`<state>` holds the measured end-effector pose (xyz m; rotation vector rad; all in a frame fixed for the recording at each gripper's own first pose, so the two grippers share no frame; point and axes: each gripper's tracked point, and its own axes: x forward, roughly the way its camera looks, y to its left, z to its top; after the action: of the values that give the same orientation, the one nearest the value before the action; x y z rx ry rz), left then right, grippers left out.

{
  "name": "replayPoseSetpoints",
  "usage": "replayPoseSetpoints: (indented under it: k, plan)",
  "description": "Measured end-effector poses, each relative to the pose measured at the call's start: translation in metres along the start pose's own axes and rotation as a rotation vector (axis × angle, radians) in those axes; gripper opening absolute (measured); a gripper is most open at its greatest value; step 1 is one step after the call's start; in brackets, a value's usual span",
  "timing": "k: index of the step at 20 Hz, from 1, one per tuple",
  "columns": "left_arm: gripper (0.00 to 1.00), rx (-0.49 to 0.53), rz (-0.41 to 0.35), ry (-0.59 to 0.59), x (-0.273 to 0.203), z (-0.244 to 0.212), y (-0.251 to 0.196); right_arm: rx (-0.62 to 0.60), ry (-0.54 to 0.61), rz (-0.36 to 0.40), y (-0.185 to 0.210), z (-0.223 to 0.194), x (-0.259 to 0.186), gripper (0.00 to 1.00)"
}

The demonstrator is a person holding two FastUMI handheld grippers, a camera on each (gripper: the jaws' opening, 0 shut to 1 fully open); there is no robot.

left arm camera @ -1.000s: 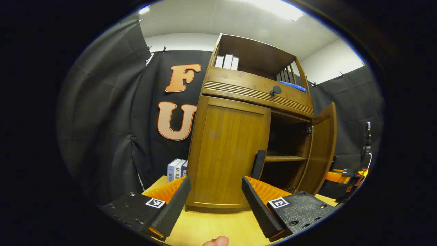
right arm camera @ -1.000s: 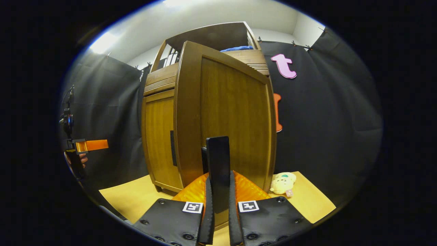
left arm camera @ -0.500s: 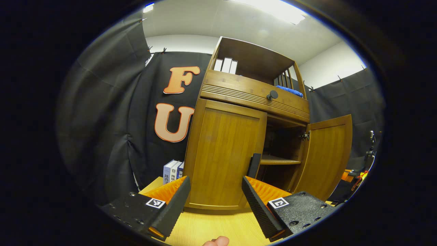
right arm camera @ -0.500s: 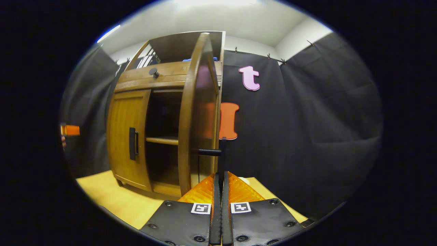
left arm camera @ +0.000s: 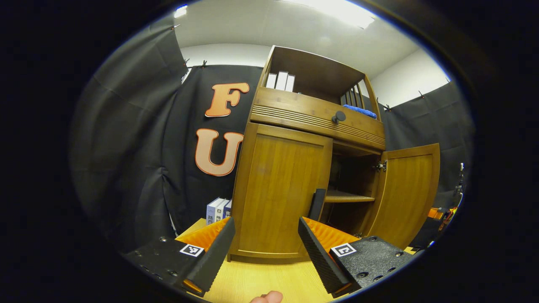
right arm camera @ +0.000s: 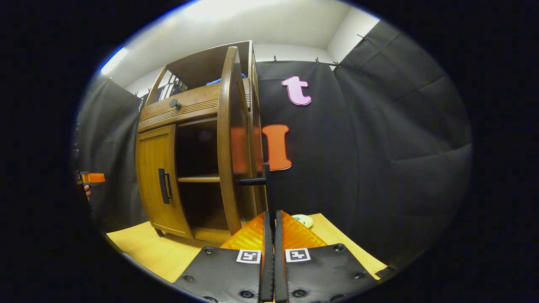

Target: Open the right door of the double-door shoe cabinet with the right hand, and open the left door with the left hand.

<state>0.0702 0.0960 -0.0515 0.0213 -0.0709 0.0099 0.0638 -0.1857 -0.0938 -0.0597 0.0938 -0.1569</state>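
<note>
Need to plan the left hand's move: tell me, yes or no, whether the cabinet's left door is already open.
No: in the left gripper view the left door sits flush and closed, while the right door stands swung open.

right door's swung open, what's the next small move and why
Probably ease the left hand-held gripper forward to the left door's handle. The right door stands wide open with the right hand-held gripper shut on its handle, while the left door is closed and the left hand-held gripper is open, short of it.

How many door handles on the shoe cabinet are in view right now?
2: the left door handle on the closed left door, untouched; the right door handle on the swung-open right door, pinched by the right gripper.
</note>
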Motion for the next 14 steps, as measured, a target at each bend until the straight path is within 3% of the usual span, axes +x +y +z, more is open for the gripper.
replayPoseSetpoints:
  k: [3,8,14]
  plan:
    - [0.92,-0.017,-0.008,-0.003,-0.001,-0.001,-0.006,0.010,0.018,0.000,-0.006,-0.003,-0.006,0.08]
    - [0.95,-0.053,-0.038,0.011,0.004,-0.005,-0.019,-0.044,-0.008,-0.129,-0.047,0.013,-0.040,0.08]
    - [0.95,-0.063,-0.050,0.009,0.011,-0.008,-0.030,0.017,-0.035,-0.201,-0.041,0.044,-0.086,0.08]
